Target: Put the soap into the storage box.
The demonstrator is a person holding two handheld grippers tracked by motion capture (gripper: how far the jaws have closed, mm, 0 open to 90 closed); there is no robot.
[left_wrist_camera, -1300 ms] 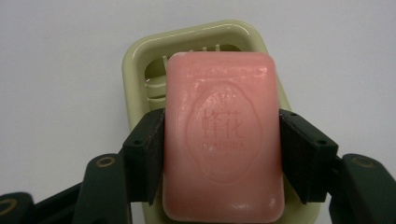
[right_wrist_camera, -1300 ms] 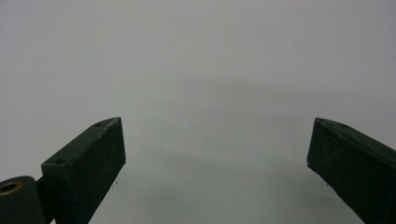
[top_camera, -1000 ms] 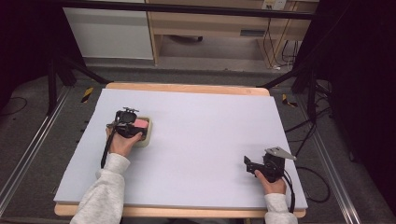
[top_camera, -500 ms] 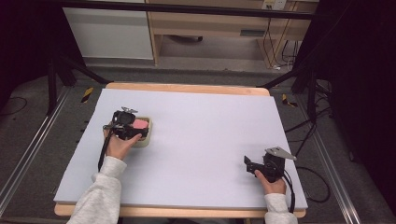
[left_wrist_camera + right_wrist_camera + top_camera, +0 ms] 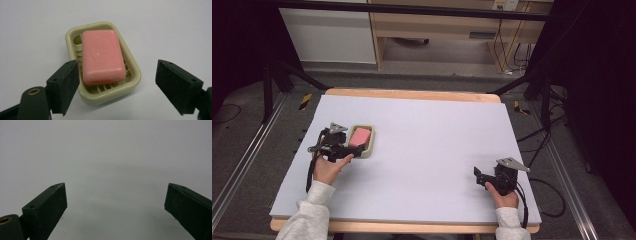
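Pale lilac sheeting covers the table (image 5: 427, 150), matte and smooth, with a light wooden edge showing along its far and near sides. On its left part sits a soap dish (image 5: 135, 75), a rounded-corner oblong of glossy cream plastic with a slatted floor. A pink bar of soap (image 5: 103, 56) lies flat in it, waxy, with softened corners and a faint round stamp pressed into its top face. The left gripper (image 5: 117, 87) is just beside the near end of the dish; its jaws have just been opening and now stand wide, the black, grainy, block-shaped pads clear of both soap and dish. Well apart, near the table's right front corner, the right gripper (image 5: 484, 176) rests with its jaws spread over bare sheeting.
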